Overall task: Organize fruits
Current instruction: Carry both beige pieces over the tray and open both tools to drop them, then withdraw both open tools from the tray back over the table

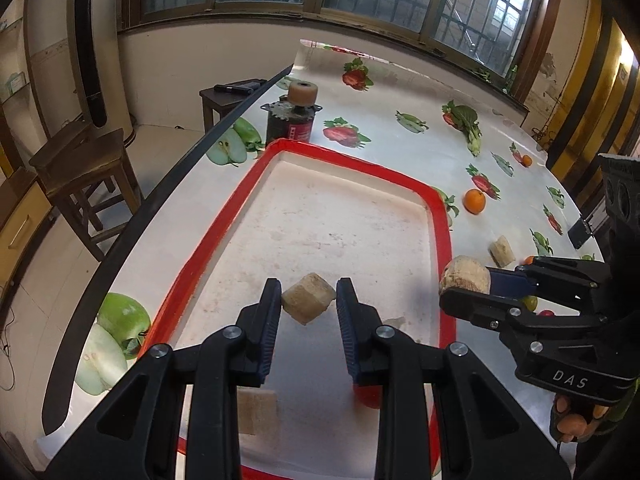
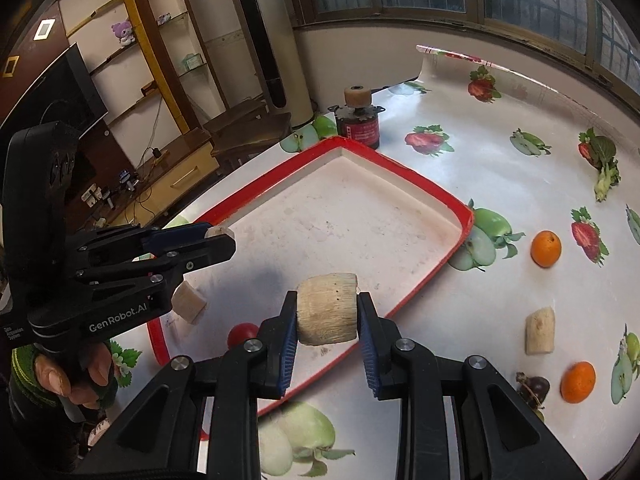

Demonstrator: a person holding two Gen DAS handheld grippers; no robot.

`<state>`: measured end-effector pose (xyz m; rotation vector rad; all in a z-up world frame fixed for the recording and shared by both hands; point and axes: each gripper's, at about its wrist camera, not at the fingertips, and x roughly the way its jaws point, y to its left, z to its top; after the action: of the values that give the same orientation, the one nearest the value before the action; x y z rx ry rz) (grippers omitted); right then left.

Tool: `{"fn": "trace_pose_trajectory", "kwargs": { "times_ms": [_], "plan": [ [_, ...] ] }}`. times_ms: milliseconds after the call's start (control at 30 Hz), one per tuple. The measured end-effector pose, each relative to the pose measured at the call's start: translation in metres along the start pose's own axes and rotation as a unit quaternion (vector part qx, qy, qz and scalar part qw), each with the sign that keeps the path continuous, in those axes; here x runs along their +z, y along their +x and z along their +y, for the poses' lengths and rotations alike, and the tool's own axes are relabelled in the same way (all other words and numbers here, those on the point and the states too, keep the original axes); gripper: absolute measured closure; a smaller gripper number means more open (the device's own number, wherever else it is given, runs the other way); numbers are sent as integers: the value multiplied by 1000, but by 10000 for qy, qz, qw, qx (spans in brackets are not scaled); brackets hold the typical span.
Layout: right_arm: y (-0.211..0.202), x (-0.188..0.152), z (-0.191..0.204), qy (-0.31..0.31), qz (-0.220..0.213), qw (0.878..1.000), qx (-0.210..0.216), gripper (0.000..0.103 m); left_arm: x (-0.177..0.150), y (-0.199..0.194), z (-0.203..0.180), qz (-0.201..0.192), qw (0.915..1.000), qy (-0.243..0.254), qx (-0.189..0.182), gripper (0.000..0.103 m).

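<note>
My left gripper [image 1: 309,300] is shut on a tan sugarcane chunk [image 1: 308,298] and holds it above the red-rimmed white tray [image 1: 352,160]. My right gripper [image 2: 327,316] is shut on a larger tan sugarcane piece [image 2: 327,308] over the tray's right rim [image 2: 452,204]; it also shows in the left wrist view [image 1: 466,278]. In the tray lie another tan chunk [image 2: 189,302] and a small red fruit [image 2: 242,333]. On the table right of the tray are two oranges [image 2: 545,248] [image 2: 577,382], a tan piece [image 2: 540,330] and a dark fruit [image 2: 533,388].
A dark cylindrical motor with a tan wheel on top [image 1: 292,120] stands behind the tray's far corner. The tablecloth has printed fruit. Wooden stools [image 1: 80,176] stand left of the table. Windows run along the far wall.
</note>
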<state>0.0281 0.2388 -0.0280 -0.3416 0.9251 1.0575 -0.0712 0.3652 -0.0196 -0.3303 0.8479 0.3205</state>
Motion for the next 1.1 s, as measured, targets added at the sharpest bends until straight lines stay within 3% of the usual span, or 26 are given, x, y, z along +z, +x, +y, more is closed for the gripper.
{"fn": "trace_pose_trajectory", "kwargs": {
  "times_ms": [433, 733, 900, 1033, 1100],
  "plan": [
    [64, 4, 15, -178, 465, 9986, 152, 72, -13, 37, 16, 520, 9983, -140, 220, 77],
    [63, 1, 17, -239, 473, 9986, 91, 70, -14, 33, 16, 464, 9982, -141, 348, 76],
    [42, -3, 20, -281, 304, 9991, 123, 62, -13, 16, 15, 304, 9987, -178, 366, 76],
    [14, -10, 16, -232, 86, 9996, 120, 59, -12, 1, 6, 80, 9989, -97, 443, 54],
    [-1, -14, 12, -188, -17, 9998, 102, 57, -12, -3, -1, 32, 9990, -26, 439, 54]
  ]
}}
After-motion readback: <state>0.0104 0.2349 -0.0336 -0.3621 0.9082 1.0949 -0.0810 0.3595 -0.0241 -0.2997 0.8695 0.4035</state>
